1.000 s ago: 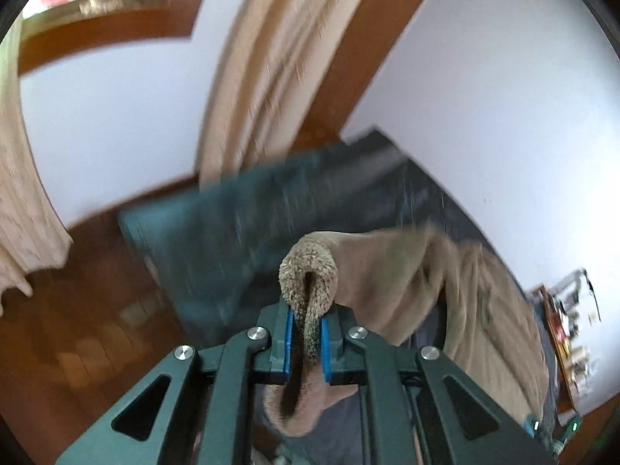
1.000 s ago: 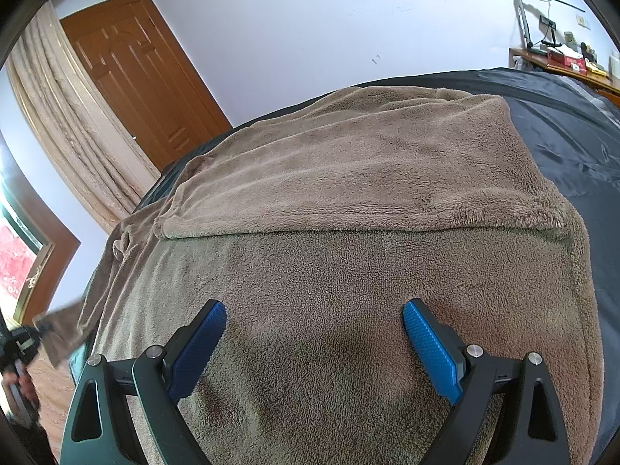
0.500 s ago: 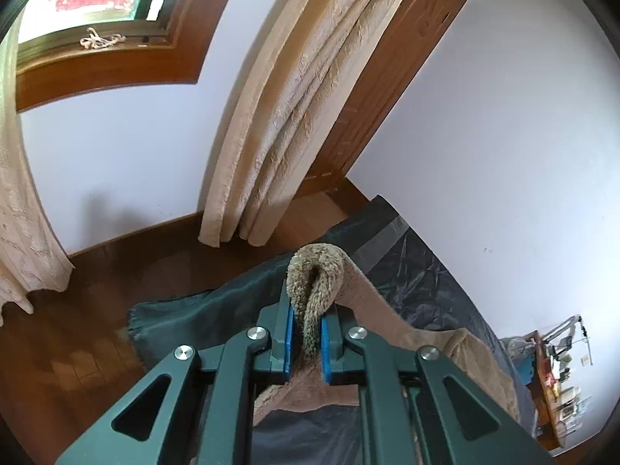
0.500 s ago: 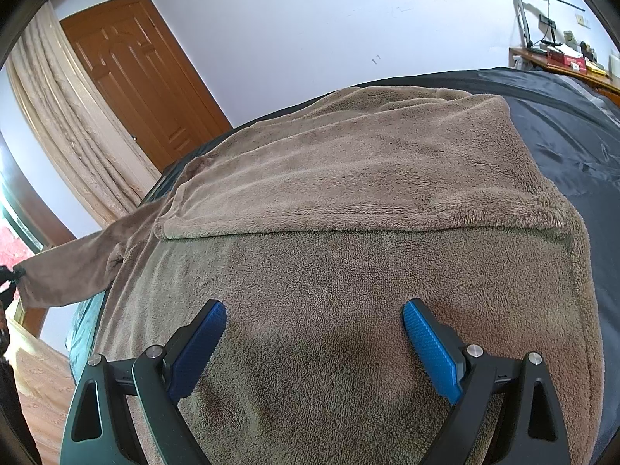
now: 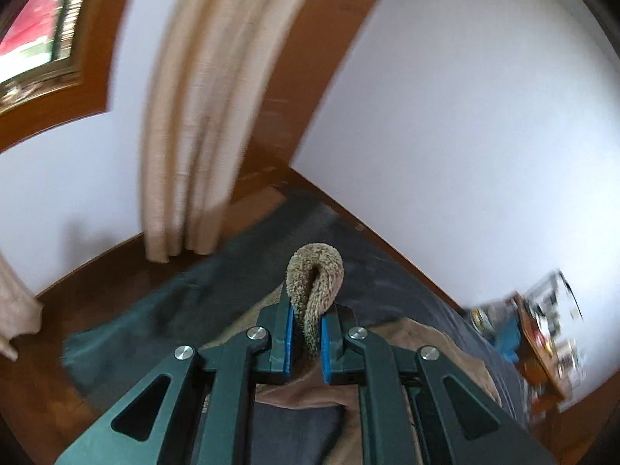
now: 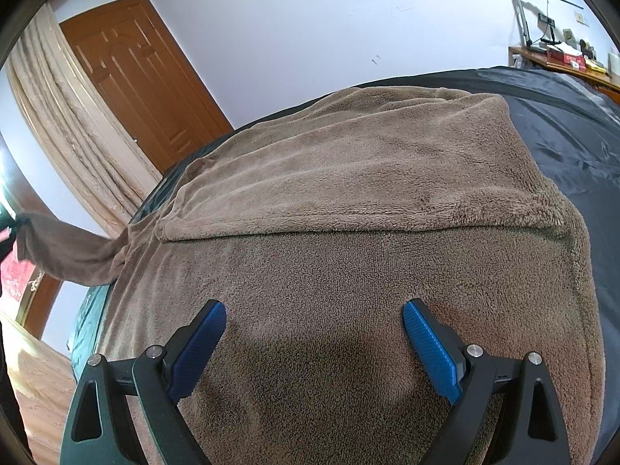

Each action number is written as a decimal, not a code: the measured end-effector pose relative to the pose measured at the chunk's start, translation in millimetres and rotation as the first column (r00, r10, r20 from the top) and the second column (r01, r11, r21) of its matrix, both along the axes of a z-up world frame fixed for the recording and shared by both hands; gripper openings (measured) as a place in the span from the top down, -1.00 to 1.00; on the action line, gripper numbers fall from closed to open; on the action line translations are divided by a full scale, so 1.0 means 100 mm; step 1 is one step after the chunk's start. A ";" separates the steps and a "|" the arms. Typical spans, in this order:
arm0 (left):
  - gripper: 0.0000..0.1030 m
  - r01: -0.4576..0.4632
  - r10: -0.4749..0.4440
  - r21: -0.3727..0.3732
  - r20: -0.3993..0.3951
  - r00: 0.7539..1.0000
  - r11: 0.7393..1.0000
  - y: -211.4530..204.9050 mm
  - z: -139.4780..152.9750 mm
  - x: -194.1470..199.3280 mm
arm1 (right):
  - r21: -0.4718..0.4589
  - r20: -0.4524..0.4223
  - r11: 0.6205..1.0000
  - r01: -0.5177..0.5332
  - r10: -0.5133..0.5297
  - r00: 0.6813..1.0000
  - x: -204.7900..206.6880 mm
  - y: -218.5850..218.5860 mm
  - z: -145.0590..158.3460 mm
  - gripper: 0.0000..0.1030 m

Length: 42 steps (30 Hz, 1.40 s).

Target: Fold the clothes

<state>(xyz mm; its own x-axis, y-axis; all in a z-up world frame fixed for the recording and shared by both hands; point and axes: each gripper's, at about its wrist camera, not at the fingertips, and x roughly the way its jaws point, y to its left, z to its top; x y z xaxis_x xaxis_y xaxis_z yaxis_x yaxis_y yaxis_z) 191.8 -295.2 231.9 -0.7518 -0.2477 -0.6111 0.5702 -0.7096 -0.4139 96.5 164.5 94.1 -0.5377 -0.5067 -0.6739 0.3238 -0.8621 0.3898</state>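
Dark sheeting (image 6: 573, 116) is covering the bed and giving a broad flat bed for folding, with a brown door (image 6: 135, 89) and pale curtains (image 6: 73, 131) standing behind. Lying spread across it is the brown fleece garment (image 6: 368, 271), its far part already doubled over the near part along a straight crosswise edge, so the body is looking half folded.

Off at the left edge of the right wrist view, the sleeve (image 6: 73, 255) is stretching out taut beyond the mattress, and that is because the left gripper (image 5: 306, 333) is pinching its cuff: blue pads clamped tight on a curl of fleece (image 5: 316, 283) poking up between them. Pulling it straight like this is likely meant to take the slack out before laying it across the body (the left wrist view is blurring, so finer detail is hard to read).

Meanwhile the right gripper (image 6: 314, 341) is hovering low over the near part of the garment, jaws spread wide and gripping nothing; whether its fingers are touching the pile is hard to tell. It is probably waiting to steady or smooth the cloth once the sleeve comes over
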 end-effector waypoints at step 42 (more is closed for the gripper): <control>-0.60 0.774 -0.769 0.101 0.250 0.588 0.625 4.33 -1.46 -2.71 | -0.018 0.003 1.000 0.002 -0.002 1.000 -0.03 0.01 -0.01 -0.86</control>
